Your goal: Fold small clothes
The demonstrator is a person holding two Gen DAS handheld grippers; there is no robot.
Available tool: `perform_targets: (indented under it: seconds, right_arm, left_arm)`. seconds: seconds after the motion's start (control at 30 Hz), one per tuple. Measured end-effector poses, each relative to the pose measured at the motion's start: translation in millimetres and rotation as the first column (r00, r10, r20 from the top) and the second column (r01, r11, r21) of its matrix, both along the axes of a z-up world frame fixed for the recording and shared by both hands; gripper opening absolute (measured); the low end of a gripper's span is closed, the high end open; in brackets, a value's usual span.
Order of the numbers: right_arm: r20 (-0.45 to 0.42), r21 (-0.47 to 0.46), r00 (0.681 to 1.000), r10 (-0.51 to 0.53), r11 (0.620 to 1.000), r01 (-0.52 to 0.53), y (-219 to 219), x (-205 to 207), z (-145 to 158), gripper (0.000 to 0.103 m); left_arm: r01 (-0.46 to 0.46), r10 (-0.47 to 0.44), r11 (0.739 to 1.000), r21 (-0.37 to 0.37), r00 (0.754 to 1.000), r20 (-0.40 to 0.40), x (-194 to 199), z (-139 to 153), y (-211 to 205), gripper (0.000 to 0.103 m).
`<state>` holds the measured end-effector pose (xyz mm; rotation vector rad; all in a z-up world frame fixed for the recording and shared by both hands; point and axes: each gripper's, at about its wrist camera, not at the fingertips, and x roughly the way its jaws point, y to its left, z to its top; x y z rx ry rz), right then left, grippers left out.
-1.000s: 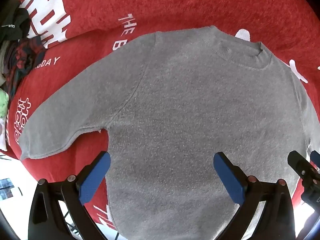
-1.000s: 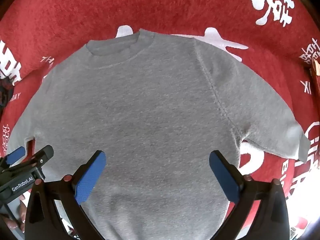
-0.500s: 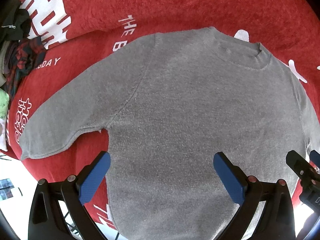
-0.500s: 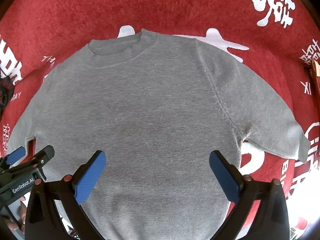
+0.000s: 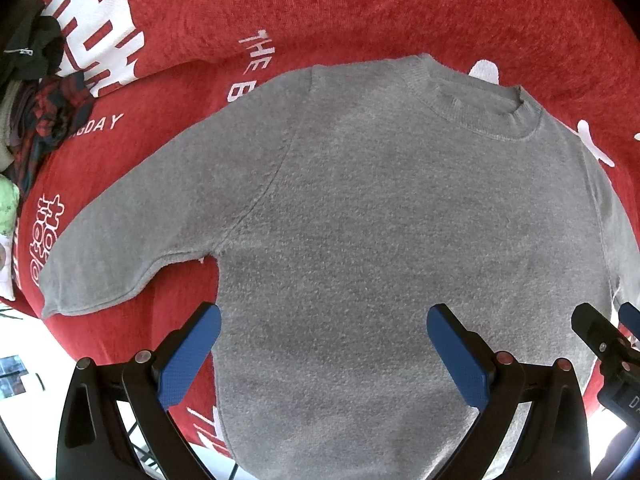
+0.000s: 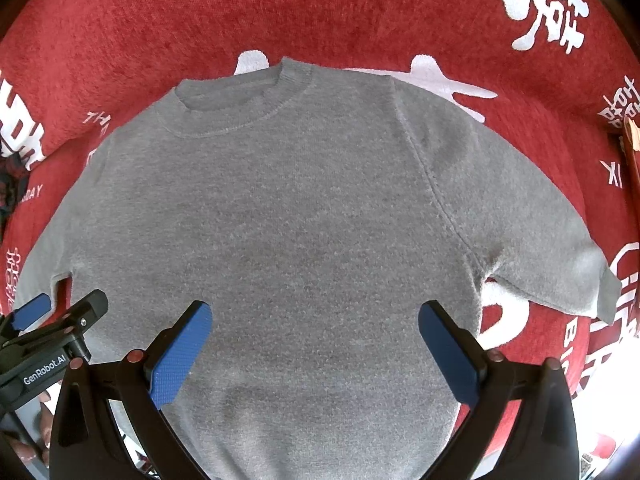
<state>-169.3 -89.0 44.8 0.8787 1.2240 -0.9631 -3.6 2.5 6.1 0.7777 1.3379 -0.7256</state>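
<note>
Currently we log one grey knit sweater (image 5: 380,240), flat on red fleece blanket (image 5: 360,12), ribbed collar toward frame top, hem bottom. Left gripper (image 5: 324,344) and right gripper (image 6: 314,340): both spread, holding nothing.

L tool (image 5: 324,354) & R tool (image 6: 314,350) jaws wide, empty.

**What we count on the red blanket**

We count one grey sweater (image 5: 380,240) lying spread flat, with two sleeves and one ribbed collar (image 5: 484,108). Under it we see one red blanket (image 5: 360,12) with white lettering. We count two grippers, the left gripper (image 5: 324,352) and the right gripper (image 6: 316,348), each with two blue fingertip pads. At the left edge we see one heap of dark clothes (image 5: 44,104); its pieces we cannot count.
</note>
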Motion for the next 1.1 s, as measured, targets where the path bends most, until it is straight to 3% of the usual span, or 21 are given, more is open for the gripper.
perform_targets:
  seconds: [0.57, 1.1]
  right_arm:
    - [0.003, -0.002, 1.000, 0.004, 1.000, -0.004, 1.5, -0.3, 1.8, 0.103]
    - [0.008, -0.005, 1.000, 0.011, 1.000, -0.011, 4.4, 1.4, 2.0, 0.103]
  left_arm:
    - [-0.009, 0.009, 1.000, -0.002, 1.000, -0.013, 3.8, 4.6, 6.8, 0.103]
    - [-0.015, 0.016, 0.999, 0.041, 1.000, -0.009, 6.1, 2.2, 12.0, 0.103]
